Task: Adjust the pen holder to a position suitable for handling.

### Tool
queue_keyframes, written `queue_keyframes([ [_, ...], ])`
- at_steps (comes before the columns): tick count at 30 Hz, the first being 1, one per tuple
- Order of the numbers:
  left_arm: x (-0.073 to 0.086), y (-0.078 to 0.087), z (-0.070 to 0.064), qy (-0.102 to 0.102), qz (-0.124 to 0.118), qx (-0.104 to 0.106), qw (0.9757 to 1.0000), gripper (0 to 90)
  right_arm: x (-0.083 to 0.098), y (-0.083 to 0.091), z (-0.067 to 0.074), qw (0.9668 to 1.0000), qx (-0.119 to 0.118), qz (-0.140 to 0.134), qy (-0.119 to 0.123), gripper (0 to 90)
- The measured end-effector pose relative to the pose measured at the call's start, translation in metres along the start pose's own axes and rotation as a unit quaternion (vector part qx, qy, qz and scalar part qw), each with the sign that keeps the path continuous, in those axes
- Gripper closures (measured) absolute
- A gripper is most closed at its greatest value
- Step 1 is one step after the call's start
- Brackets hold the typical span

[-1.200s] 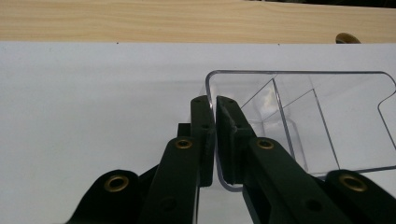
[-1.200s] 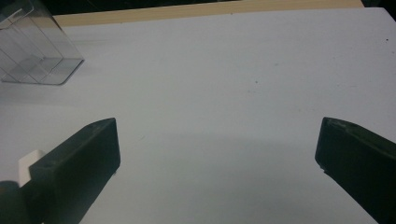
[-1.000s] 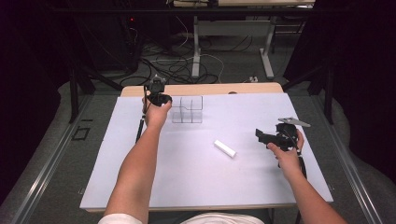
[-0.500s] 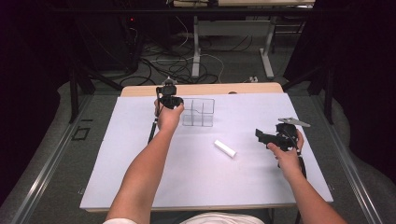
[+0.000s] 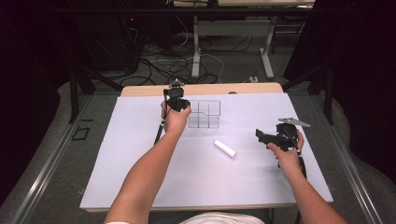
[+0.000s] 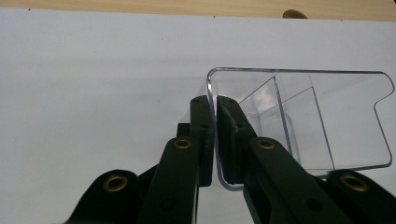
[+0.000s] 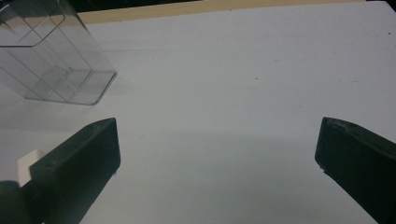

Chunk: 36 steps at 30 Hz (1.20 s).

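Your left gripper point(image 5: 176, 103) sits at the far side of the white mat point(image 5: 116, 154) in the high view, clamped on the left wall of the clear divided tray point(image 5: 205, 114); your right gripper point(image 5: 273, 138) hovers well apart at the right, with the white block point(image 5: 224, 148) between them.

From the left gripper view, your left gripper point(image 6: 215, 105) pinches the clear divided tray point(image 6: 322, 116) wall, one jaw inside, one outside.

From the right gripper view, your right gripper point(image 7: 217, 140) stands wide apart holding nothing; the clear divided tray point(image 7: 56, 60) lies far left, and the white block point(image 7: 28, 163) peeks behind the left jaw.
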<state>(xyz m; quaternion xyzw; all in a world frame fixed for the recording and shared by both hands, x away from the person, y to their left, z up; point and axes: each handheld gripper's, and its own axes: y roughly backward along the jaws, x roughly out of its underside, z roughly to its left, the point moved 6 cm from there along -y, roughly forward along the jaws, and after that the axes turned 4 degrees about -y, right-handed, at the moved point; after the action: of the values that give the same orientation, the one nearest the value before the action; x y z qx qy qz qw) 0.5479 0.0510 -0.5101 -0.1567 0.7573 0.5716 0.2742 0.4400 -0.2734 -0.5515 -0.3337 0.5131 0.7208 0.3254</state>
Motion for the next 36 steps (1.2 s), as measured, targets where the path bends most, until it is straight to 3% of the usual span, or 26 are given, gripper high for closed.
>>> queue_keyframes([
  [4, 0.001, 0.000, 0.001, -0.009, -0.005, 0.005, 0.9999, 85.9, 0.000, 0.001, 0.001, 1.0000, 0.000, -0.002, -0.001, 0.0],
  [13, 0.002, 0.000, -0.002, 0.001, -0.001, 0.020, 0.9998, 85.2, -0.001, 0.001, 0.001, 1.0000, 0.000, -0.002, 0.001, 0.0],
  [17, 0.002, -0.001, -0.004, -0.008, -0.005, 0.009, 0.9999, 84.9, -0.001, 0.001, 0.001, 1.0000, 0.000, -0.002, 0.003, 0.0],
  [22, 0.001, -0.001, -0.004, -0.010, -0.005, 0.014, 0.9998, 83.0, -0.002, 0.003, 0.002, 1.0000, 0.000, -0.005, 0.000, 0.0],
  [33, -0.006, 0.019, 0.011, -0.030, -0.042, 0.017, 0.9985, 70.0, -0.007, 0.006, 0.006, 0.9997, -0.004, -0.014, 0.022, 0.0],
  [36, -0.006, 0.025, 0.014, -0.023, -0.055, 0.029, 0.9978, 67.6, -0.007, 0.006, 0.007, 0.9994, -0.006, -0.013, 0.032, 0.0],
])
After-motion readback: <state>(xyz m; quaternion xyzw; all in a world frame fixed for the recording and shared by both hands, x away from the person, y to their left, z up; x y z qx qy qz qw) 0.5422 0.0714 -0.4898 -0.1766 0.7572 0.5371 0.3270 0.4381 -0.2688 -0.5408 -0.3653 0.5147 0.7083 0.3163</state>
